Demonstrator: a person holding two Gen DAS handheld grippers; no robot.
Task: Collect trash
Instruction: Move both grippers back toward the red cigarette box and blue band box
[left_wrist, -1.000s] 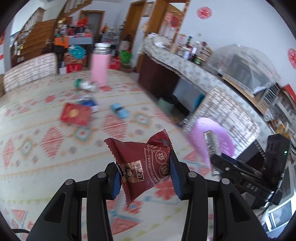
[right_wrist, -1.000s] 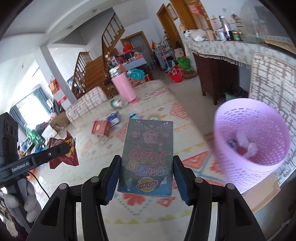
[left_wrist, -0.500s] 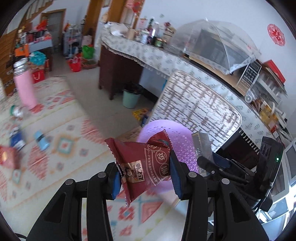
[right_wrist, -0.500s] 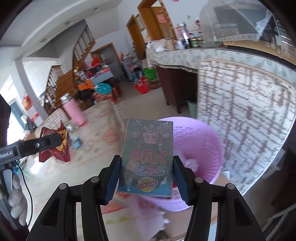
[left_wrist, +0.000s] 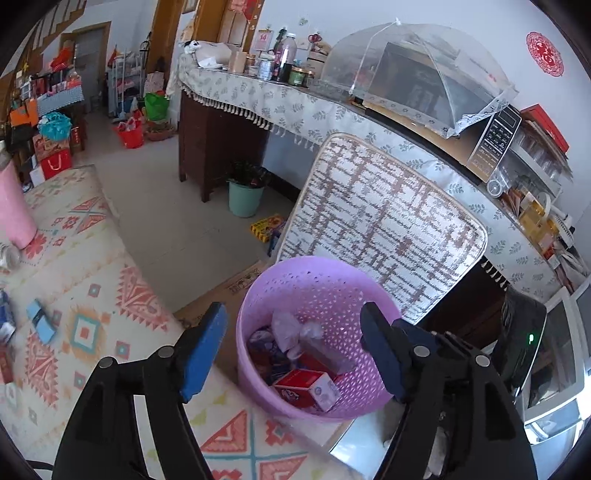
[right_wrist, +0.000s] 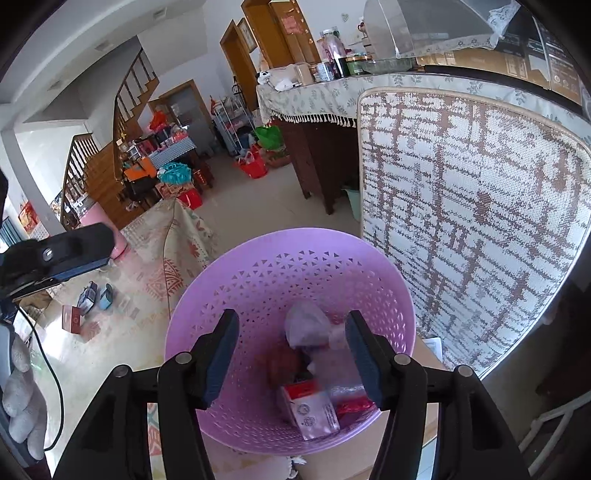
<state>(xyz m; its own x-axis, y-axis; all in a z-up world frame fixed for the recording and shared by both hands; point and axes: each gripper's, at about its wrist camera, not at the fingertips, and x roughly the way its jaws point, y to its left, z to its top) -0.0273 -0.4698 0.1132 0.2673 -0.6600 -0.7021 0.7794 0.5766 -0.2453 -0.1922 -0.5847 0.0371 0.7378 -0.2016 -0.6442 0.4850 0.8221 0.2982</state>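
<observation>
A purple perforated basket (left_wrist: 317, 280) stands on the floor and holds trash: a red-and-white box (left_wrist: 306, 384) and a crumpled clear plastic bag (left_wrist: 291, 328). My left gripper (left_wrist: 293, 314) hangs just above its near rim, jaws opening, nothing between them. In the right wrist view the same basket (right_wrist: 288, 266) lies directly below my right gripper (right_wrist: 292, 317), whose jaws are also opening and empty. Inside it I see the box (right_wrist: 310, 406), the plastic bag (right_wrist: 306, 325) and a blurred brown-red packet (right_wrist: 282, 363).
A woven cushion (left_wrist: 380, 229) leans against the cloth-covered counter (left_wrist: 295, 107) right behind the basket. Flat cardboard (left_wrist: 236, 288) lies under it. On the patterned rug to the left are a blue box (left_wrist: 38, 319) and a pink flask (left_wrist: 13, 210). A green bucket (left_wrist: 245, 197) stands under the counter.
Both grippers swung from over the rug to above the basket. The red snack bag has left the left jaws and the printed packet has left the right jaws; both stand wider.
</observation>
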